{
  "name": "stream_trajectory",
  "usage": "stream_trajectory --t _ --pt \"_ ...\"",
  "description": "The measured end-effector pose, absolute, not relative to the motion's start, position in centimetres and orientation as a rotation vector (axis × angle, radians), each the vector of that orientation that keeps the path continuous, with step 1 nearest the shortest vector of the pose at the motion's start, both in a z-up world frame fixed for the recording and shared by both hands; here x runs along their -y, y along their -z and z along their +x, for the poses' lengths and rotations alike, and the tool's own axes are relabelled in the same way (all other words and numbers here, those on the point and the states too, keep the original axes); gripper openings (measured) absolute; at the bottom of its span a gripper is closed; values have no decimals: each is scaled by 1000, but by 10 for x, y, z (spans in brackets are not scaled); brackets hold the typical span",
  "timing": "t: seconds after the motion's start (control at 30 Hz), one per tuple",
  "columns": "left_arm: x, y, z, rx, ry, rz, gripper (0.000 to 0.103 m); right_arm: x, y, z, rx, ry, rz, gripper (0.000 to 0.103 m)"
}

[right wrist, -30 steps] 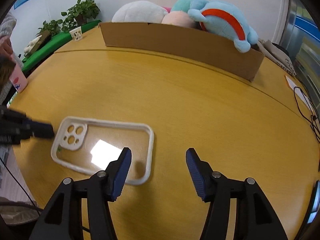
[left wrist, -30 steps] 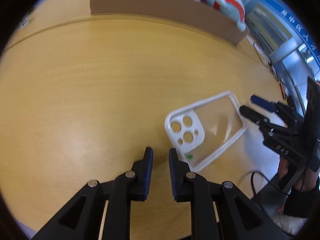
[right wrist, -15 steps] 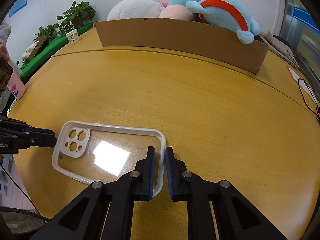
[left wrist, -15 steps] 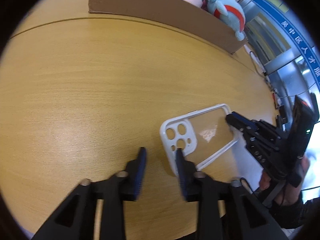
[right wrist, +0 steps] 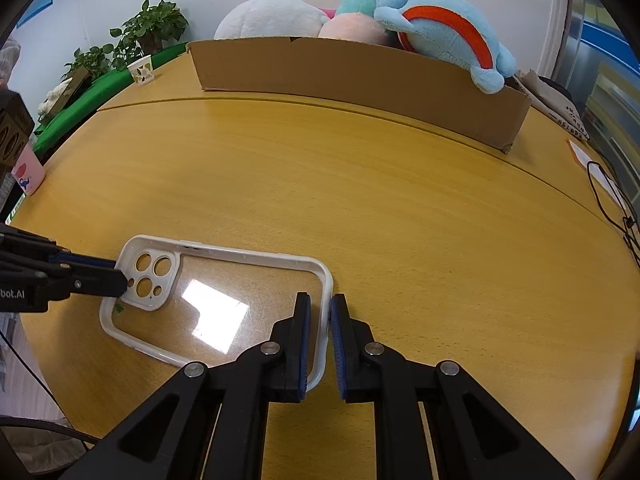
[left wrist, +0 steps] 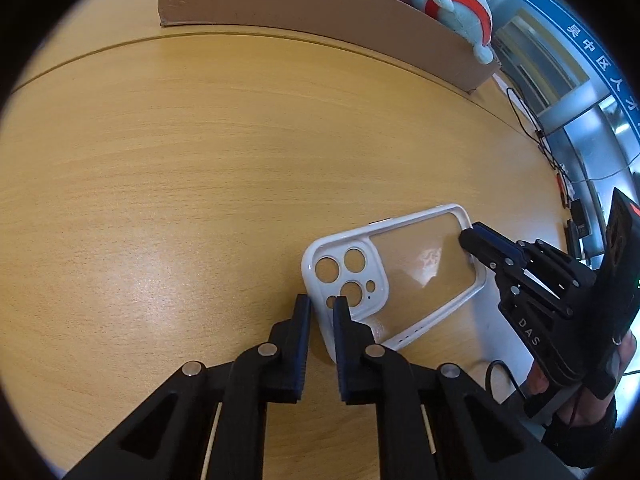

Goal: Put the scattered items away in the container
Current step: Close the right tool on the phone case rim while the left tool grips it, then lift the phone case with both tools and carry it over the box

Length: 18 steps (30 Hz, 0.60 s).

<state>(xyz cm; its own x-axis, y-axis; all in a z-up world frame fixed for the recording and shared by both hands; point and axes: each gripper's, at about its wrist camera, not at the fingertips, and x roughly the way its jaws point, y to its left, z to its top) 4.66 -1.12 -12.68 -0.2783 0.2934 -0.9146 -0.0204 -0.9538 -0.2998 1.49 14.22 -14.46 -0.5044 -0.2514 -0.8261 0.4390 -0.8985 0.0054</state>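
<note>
A clear phone case (left wrist: pixel 404 276) with a white rim lies on the wooden table; it also shows in the right wrist view (right wrist: pixel 224 300). My left gripper (left wrist: pixel 320 312) is shut on the case's rim at the camera-hole end. My right gripper (right wrist: pixel 319 312) is shut on the rim at the opposite short end. Each gripper shows in the other's view, the right one (left wrist: pixel 472 238) and the left one (right wrist: pixel 116 280). A cardboard box (right wrist: pixel 352 80) holding plush toys (right wrist: pixel 444 36) stands at the far side of the table (right wrist: pixel 360 200).
A paper cup (right wrist: pixel 142 72) and potted plants (right wrist: pixel 152 28) stand at the far left. A pink cup (right wrist: pixel 26 172) sits at the left edge. Cables (right wrist: pixel 612 208) and papers lie at the right edge. The table's front edge is just behind the case.
The right gripper closed from wide open onto the case's short end. The left gripper moved right to the camera end and closed on the rim.
</note>
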Motion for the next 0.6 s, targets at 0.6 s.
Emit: stream_trajectory --t 0.6 --pt "42 -48 -85 130 -2608 -1235 9 -121 -6 -81 -320 2591 869 7"
